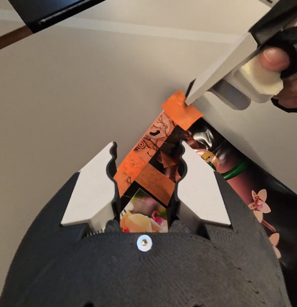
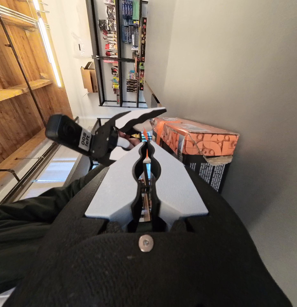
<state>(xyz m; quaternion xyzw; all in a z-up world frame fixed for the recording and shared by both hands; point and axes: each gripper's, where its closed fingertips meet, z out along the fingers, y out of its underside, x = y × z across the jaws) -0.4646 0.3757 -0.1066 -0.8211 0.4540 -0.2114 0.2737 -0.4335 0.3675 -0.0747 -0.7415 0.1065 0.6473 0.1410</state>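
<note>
A box (image 1: pixel 154 167) printed in orange and black with flower pictures lies on a pale grey surface (image 1: pixel 61 99). My left gripper (image 1: pixel 147 143) is open and empty, its fingers on either side of the box's near end without touching it. My right gripper (image 1: pixel 187 101) comes in from the upper right, shut on an orange flap (image 1: pixel 181 111) at the box's far corner. In the right wrist view my right gripper (image 2: pixel 146 143) pinches the flap, seen edge-on as a thin orange sliver (image 2: pixel 145 132). The box (image 2: pixel 194 141) lies just beyond, and the open left gripper (image 2: pixel 151 121) hovers by it.
A person's hand (image 1: pixel 274 58) holds the right gripper, and a dark sleeve (image 2: pixel 28 216) reaches to the left one. Black shelves of boxed goods (image 2: pixel 126 49), a cardboard carton (image 2: pixel 89 78) and wooden planking (image 2: pixel 14 83) stand far off. A black bar (image 1: pixel 53 13) crosses the top left. The gap from one gripper's tips to the other's is roughly 5 cm.
</note>
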